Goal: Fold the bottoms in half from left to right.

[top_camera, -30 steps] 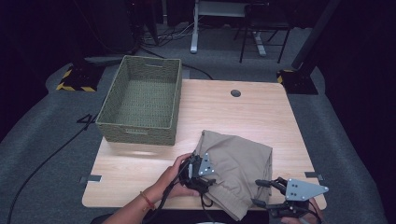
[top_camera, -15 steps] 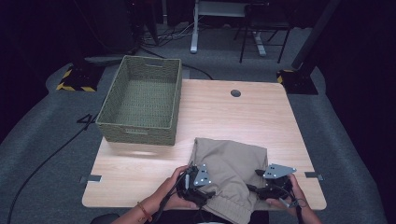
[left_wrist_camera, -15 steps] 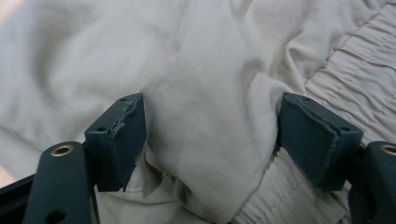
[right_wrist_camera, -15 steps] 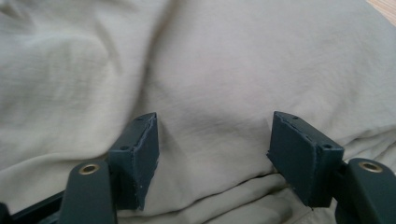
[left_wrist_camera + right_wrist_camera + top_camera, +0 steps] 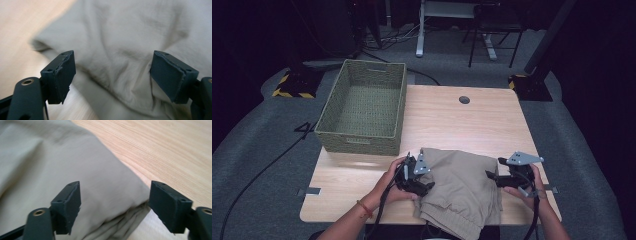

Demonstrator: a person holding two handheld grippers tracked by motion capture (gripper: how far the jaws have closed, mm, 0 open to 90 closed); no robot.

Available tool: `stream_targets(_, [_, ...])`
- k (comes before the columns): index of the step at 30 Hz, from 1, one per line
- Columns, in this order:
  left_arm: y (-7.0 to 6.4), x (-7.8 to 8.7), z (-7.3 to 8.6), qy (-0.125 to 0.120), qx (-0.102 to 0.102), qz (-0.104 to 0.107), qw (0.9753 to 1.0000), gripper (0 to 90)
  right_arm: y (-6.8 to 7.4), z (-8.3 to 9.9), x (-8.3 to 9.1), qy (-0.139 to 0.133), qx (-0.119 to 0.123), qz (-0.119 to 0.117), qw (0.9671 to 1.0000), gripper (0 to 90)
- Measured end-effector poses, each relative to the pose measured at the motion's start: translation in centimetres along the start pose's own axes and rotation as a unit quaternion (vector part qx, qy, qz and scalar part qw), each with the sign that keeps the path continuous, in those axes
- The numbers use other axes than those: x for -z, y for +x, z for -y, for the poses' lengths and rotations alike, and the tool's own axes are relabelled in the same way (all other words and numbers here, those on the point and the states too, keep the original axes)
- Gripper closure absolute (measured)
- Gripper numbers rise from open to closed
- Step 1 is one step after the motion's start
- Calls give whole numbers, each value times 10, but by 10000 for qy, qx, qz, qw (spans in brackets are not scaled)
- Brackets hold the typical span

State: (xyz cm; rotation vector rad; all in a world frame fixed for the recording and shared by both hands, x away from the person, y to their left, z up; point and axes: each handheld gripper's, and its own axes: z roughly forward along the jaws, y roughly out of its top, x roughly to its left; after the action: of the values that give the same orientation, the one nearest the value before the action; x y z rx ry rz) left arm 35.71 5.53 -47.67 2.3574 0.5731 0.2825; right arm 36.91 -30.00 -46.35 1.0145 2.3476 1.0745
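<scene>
The wooden bench [image 5: 447,125] carries everything here, and I use the woven basket [image 5: 364,112] as the landmark: it stands on the far left part of the bench, with its open side up. In front of the basket and to its right, at the near edge of the bench, lies a folded beige garment [image 5: 462,190]; its near end hangs a little over the edge. The garment is apart from the basket, with bare wood between them. The left gripper [image 5: 422,184] is at the garment's side that is closer to the basket, held by the person's left hand [image 5: 393,182]. In the left gripper view its jaws are spread wide, with a soft fold of the cloth [image 5: 117,60] between them but not pinched. The right gripper [image 5: 492,177] is at the opposite side of the garment, far from the basket, held by the right hand [image 5: 524,187]. In the right gripper view its jaws are also released and wide apart, and they stand around the folded edge of the garment [image 5: 75,170], where the layers meet the wood.
</scene>
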Motion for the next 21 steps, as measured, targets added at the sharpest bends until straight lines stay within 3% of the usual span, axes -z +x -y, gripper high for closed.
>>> stream_targets(2, [-6,-8,-1,121,-101,-11,9999,208,-8,-3,-11,103,44,110,9999,218])
stream_targets(6, [-22,-18,0,172,-147,95,9997,224,-22,0,-33,365,-234,-103,9990,165])
stream_targets(9, [-31,-21,1,101,-14,272,9996,230,-25,1,-40,522,-293,-215,9980,153])
stream_targets(13, [-42,-19,-1,110,-186,242,9995,228,-21,5,-46,661,-184,-221,9974,136])
stream_targets(16, [-35,-5,0,-27,-168,150,9997,196,-20,4,-46,665,-160,-264,9973,183])
stream_targets(17, [-29,1,0,-82,-80,13,9999,178,-20,4,-45,669,-140,-289,9972,214])
stream_targets(19, [-14,11,2,-204,223,-72,9995,166,-18,3,-44,681,-111,-340,9970,260])
stream_targets(20, [-8,14,3,-265,274,-138,9992,167,-18,3,-44,683,-81,-377,9969,279])
stream_targets(21, [1,16,4,-269,324,-350,9985,167,-18,2,-44,680,-61,-417,9968,303])
